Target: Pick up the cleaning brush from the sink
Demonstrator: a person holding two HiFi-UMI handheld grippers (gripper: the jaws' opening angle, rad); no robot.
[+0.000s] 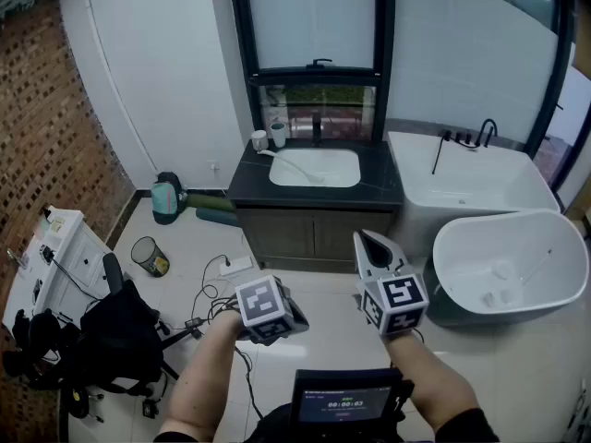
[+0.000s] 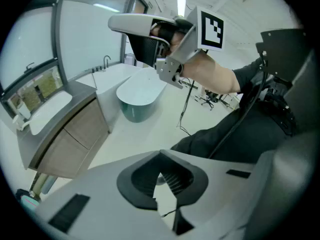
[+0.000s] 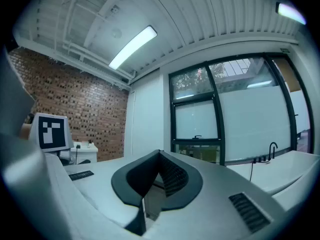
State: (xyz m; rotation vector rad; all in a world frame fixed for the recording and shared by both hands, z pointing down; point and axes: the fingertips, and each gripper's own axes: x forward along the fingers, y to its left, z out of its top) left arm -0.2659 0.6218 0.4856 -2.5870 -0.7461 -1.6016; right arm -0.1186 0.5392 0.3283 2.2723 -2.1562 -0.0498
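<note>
The cleaning brush [image 1: 294, 167], a white long-handled thing, lies across the white sink [image 1: 343, 166] in the dark vanity top far ahead. Both grippers are held close to my body, well short of the vanity. My left gripper [image 1: 268, 310] points steeply down at the floor, its jaws hidden under the marker cube in the head view. In the left gripper view, the left gripper [image 2: 160, 176] is shut with nothing in it. My right gripper [image 1: 367, 241] points level toward the vanity. In its own view, the right gripper [image 3: 159, 171] is likewise shut and empty.
Two cups [image 1: 268, 138] and a black faucet [image 1: 317, 127] stand at the sink's back edge. A white bathtub [image 1: 512, 266] and a white basin unit [image 1: 462, 187] sit at right. A bin [image 1: 148, 257], cables [image 1: 217, 284], a black bag [image 1: 115, 340] and a white cart [image 1: 46, 261] crowd the left floor.
</note>
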